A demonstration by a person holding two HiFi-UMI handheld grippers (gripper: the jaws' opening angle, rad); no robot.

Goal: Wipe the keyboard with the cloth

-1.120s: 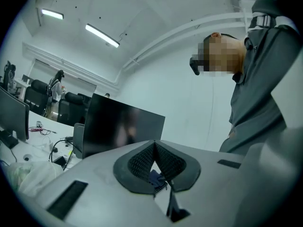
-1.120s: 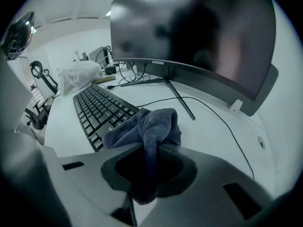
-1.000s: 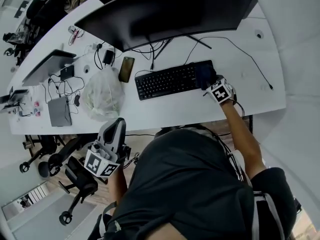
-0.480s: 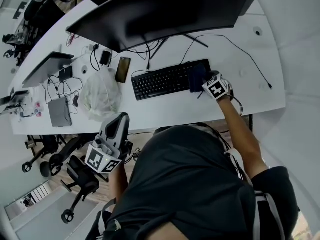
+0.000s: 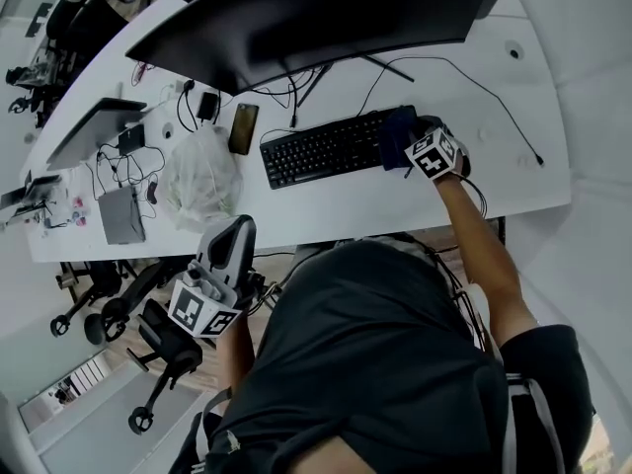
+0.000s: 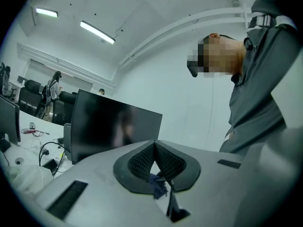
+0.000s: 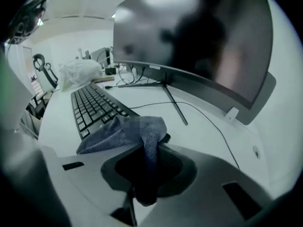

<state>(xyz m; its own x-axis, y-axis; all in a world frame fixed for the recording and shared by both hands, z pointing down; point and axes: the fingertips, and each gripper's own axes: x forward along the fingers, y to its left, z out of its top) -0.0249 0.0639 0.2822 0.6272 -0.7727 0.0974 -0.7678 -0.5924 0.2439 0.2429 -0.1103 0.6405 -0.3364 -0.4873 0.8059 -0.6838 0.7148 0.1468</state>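
A black keyboard (image 5: 326, 150) lies on the white desk (image 5: 494, 181) in front of a large monitor (image 5: 316, 18). A dark blue cloth (image 5: 398, 136) rests over the keyboard's right end, and my right gripper (image 5: 415, 146) is shut on it. In the right gripper view the cloth (image 7: 120, 132) hangs bunched between the jaws of the right gripper (image 7: 147, 143), with the keyboard (image 7: 92, 105) just beyond. My left gripper (image 5: 225, 250) is held off the desk, below its front edge. It points upward, jaws shut (image 6: 154, 145) with only a blue wisp of lint at their base.
Left of the keyboard are a phone (image 5: 244, 128), a white plastic bag (image 5: 202, 178), a grey box (image 5: 121, 215), a laptop (image 5: 89, 131) and tangled cables. The monitor stand (image 7: 173, 100) and a cable run behind the keyboard. Office chairs (image 5: 148, 349) stand on the floor at lower left.
My right gripper has slid the cloth slightly left and back across the keyboard's right end. The left gripper stays held off the desk, barely shifted.
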